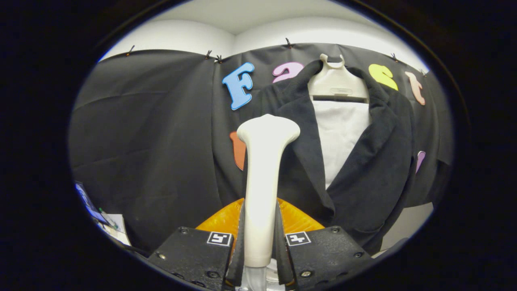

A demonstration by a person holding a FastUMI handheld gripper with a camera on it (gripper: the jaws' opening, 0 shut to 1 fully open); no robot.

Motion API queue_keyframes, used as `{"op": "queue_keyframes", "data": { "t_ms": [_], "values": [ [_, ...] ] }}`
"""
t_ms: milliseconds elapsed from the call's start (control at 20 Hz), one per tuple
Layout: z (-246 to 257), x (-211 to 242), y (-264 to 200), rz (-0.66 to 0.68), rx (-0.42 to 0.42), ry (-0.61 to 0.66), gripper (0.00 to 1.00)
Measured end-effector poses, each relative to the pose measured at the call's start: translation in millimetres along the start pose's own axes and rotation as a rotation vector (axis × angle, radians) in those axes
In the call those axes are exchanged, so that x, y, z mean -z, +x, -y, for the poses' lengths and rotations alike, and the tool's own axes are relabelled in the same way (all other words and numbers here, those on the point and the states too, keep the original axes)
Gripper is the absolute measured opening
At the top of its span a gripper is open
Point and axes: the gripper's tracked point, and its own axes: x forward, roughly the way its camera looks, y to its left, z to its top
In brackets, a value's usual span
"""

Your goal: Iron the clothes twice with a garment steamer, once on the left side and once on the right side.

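- The garment steamer (264, 178) is held in the gripper (260, 242). Both fingers press on its long handle, one on each side, so the claw is almost closed around it.
- The steamer stands upright and looks smooth and hard, like cream plastic. Its top spreads out wide like a little hammer head.
- The head is up by the left front of the dark jacket (363, 169). I cannot tell if it touches the cloth.
- The jacket hangs on a pale hanger (337, 81) on the booth wall, open in the middle. It looks soft and a bit fuzzy, with a folded collar. A white flat board (341, 133) shows inside it.
- I think this is the left-side pass, maybe near its start.
- Next, the head should slide slowly down that side, staying close to the cloth. Then the right side needs its turn.
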Motion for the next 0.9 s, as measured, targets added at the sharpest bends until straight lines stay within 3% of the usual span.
{"op": "queue_keyframes", "data": {
  "t_ms": [900],
  "values": [
    [8.9, 79.0, 5.5, -0.136, 0.005, -0.004, 0.35]
  ]
}}
